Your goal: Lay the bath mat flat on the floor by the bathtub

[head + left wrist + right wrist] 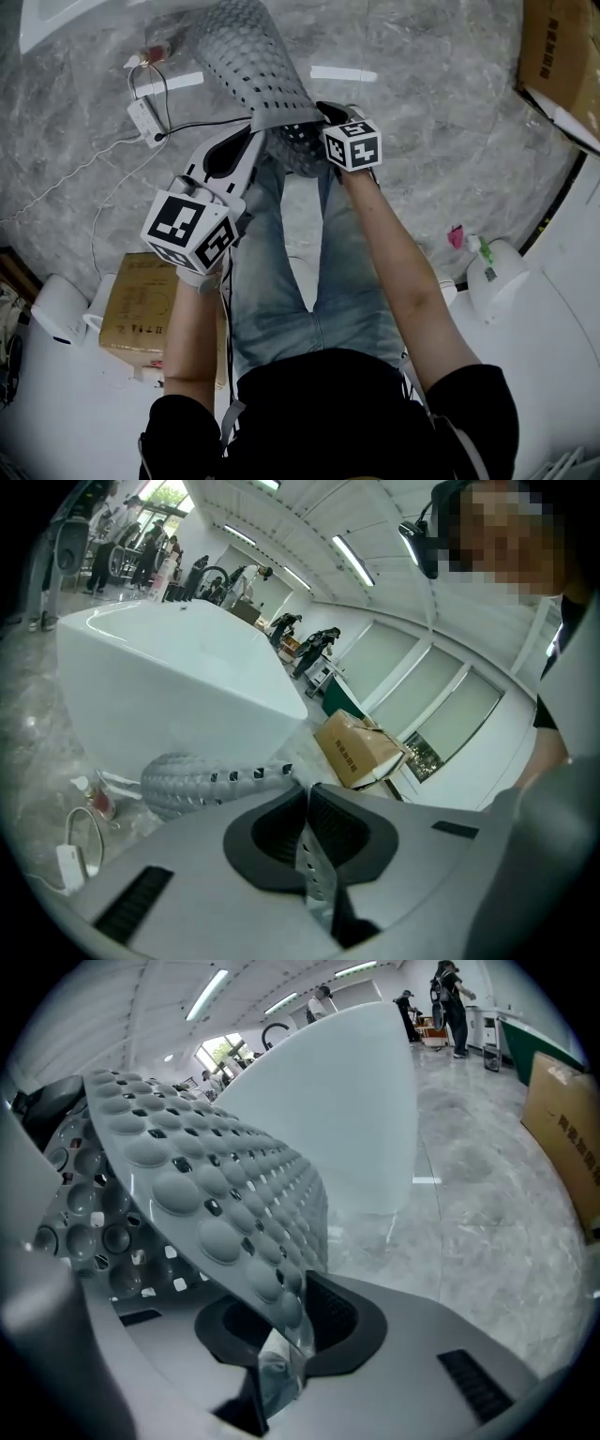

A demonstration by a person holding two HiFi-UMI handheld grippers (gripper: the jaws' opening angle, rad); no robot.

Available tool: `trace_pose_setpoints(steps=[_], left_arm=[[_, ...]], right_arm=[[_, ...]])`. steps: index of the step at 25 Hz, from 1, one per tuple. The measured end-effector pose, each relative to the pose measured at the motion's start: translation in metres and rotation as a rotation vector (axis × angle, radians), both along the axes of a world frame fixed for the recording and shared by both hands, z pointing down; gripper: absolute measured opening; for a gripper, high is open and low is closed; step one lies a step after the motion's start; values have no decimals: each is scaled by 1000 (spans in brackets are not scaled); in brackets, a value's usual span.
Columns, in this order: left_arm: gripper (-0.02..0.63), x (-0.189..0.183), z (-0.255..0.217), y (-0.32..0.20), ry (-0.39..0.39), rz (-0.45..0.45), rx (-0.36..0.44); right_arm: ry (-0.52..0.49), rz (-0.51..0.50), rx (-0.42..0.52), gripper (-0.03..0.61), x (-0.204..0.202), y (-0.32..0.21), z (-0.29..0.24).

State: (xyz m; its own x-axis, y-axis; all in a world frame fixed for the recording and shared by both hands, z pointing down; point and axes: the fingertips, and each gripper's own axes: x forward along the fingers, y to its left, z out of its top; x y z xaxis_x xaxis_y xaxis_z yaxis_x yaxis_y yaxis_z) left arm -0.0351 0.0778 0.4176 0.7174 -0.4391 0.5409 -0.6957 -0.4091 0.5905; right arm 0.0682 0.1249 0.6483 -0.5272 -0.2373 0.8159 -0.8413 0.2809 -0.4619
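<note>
The bath mat [248, 56] is grey, with holes and round suction bumps, and it hangs curled above the marble floor in front of the person's legs. My left gripper [251, 131] is shut on a thin edge of the mat [197, 780], which is pinched between its pads [306, 832]. My right gripper [317, 116] holds the other near corner. In the right gripper view the mat [206, 1185] arches over the jaws. Its edge lies between the jaws [281, 1321], against one pad and with a gap to the other. The white bathtub [169, 686] stands just beyond the mat.
A white power strip with cables [145, 120] lies on the floor left of the mat. Cardboard boxes sit at lower left [141, 309] and upper right [558, 56]. White fixtures [497, 272] and small bottles [457, 236] stand to the right. The bathtub rim [56, 23] shows top left.
</note>
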Motion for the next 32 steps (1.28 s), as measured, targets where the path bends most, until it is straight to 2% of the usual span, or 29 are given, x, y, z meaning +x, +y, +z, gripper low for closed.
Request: trace_pose_setpoints(steps=[1,4,8,15,21,27,32], left_arm=[[28,-3,1,2,-12,7,4],[28,-17,11,4,-60,8,7],[28,-45,44,9,-141,-12,-30],[28,-65,112,20,-265,56,-72],[28,-76,171,-1,-318,84,-97],[28,-77,226,-37,-402,125,-92],[28,-75,253,-71,-476,186,-36]], right_arm=[[17,0,9,71,2,0,0],[74,28,31,43,15,-6,-3],[148,79,58,43,47,-23,-17],[249,48,105,46,77,-57,-29],[293,-10,97,54,79,-82,-12],[304,-2,104,55,82,-117,19],[337,-12,149,58,86,-158,41]])
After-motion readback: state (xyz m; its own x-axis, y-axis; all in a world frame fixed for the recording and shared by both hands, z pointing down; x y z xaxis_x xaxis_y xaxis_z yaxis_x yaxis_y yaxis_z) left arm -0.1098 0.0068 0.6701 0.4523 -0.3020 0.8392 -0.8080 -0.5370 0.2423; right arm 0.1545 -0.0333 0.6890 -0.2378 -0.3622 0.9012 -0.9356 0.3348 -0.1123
